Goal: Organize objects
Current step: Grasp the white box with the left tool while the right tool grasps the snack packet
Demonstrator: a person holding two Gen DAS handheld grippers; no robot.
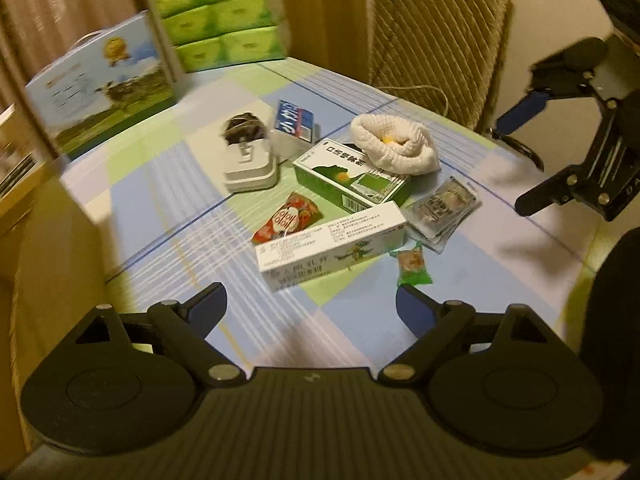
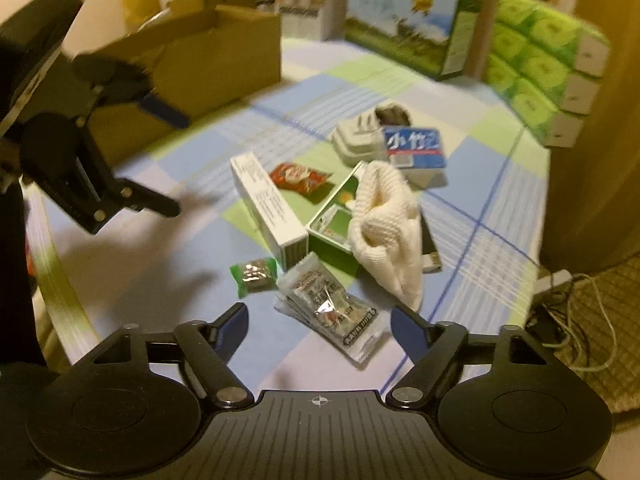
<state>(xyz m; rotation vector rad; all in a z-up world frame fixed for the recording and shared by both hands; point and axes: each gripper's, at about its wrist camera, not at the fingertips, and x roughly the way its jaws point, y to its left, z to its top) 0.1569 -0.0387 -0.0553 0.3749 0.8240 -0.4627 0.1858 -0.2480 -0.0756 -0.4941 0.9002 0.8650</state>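
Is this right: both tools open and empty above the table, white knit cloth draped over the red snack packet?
Not quite. The white knit cloth is draped over the green box, not the red snack packet, which lies apart, as the right wrist view shows. Both the left tool and the right tool are open and empty.

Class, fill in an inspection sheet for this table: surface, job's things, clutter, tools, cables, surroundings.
Surface: checked tablecloth, blue, green and white.
Job's things: white carton, green carton, knitted cloth lying on it, green candy, silver sachets, red snack packet.
Clutter: cardboard box, green tissue packs.
Tools: left tool and right tool open, nothing between the pads.
Cables: white cord on a chair cushion.
Surroundings: quilted chair, curtains.
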